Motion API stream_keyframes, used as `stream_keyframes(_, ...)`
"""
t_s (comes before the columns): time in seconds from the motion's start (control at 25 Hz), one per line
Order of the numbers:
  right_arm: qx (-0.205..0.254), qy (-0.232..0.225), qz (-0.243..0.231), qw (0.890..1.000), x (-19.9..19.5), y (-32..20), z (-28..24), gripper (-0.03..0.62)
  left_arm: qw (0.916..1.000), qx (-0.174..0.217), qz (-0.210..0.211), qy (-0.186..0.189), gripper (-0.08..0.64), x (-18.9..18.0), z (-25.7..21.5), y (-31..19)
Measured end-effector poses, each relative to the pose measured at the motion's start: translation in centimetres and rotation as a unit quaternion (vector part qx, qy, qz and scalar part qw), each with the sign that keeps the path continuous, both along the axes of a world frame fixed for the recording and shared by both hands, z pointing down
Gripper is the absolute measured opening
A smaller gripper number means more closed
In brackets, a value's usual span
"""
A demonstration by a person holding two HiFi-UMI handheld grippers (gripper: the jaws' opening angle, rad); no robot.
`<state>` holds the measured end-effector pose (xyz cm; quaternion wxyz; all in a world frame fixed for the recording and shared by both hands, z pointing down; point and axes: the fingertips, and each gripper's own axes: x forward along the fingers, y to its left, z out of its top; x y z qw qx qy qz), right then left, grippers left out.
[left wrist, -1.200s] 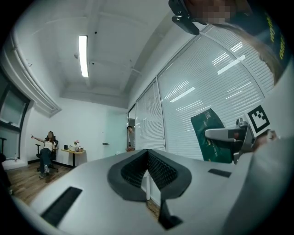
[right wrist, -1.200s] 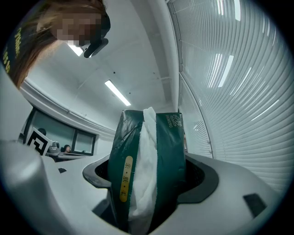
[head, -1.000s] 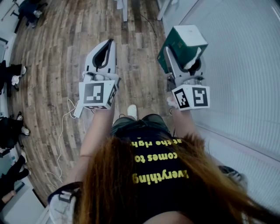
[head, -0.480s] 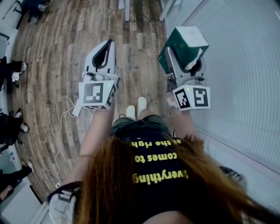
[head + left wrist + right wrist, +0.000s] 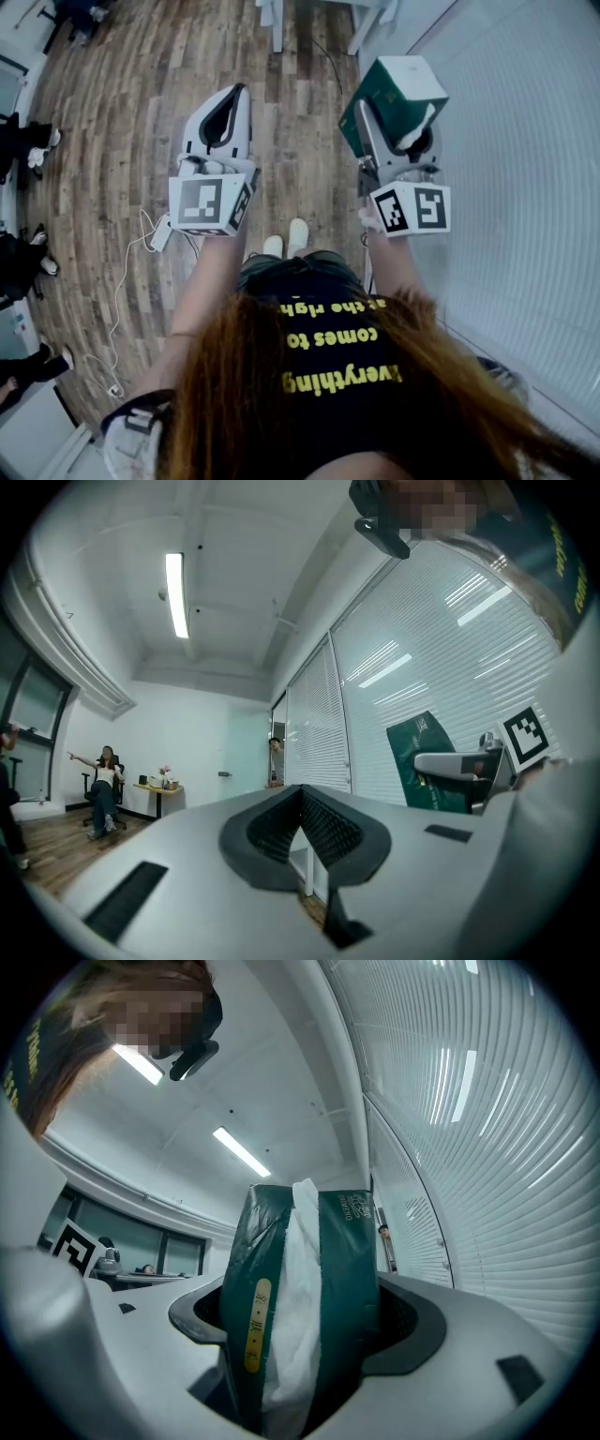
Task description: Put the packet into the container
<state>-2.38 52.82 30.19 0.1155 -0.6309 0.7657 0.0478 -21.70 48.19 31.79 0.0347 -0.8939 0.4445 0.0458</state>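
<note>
The right gripper [image 5: 401, 127] pinches a dark green soft tissue packet [image 5: 392, 89] with white tissue showing along its slit, held up close beside the white slatted blinds [image 5: 525, 141]. The left gripper [image 5: 225, 112], farther from the blinds, has its jaws pressed together on nothing. The jaws hide the packet's lower end.

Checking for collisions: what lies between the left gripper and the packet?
In the head view, only wooden floor below shows between left gripper and packet, which the right gripper holds.
</note>
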Motion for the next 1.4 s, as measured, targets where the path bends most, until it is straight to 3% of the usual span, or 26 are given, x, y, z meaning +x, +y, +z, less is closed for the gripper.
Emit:
stream_keyframes(0.4,0.005,-0.002,-0.035,0.999,1.3,-3.4,-0.2,0.385,0.9996,0.008,-0.023,0.014,0.002,1.7,-1.6,-2.3)
stream_keyframes(0.92,-0.006,-0.007,-0.037,0.999,5.8,-7.7,0.0,0.385,0.9991,0.017,-0.037,0.010,0.002,5.4,-2.8,-6.3)
stream_keyframes(1.08,-0.017,-0.005,-0.038,0.999,5.2,-11.2,0.0,0.385,0.9991,0.013,-0.039,0.011,0.002,4.7,-3.0,-9.7)
stream_keyframes(1.24,-0.014,0.004,-0.034,0.999,5.1,-10.1,0.2,0.385,0.9994,0.012,-0.030,0.012,0.002,5.0,-2.7,-8.7)
stream_keyframes(1.4,-0.024,0.009,-0.032,0.999,3.6,-14.8,-0.4,0.385,0.9996,0.000,-0.023,0.015,0.002,3.8,-2.9,-13.5)
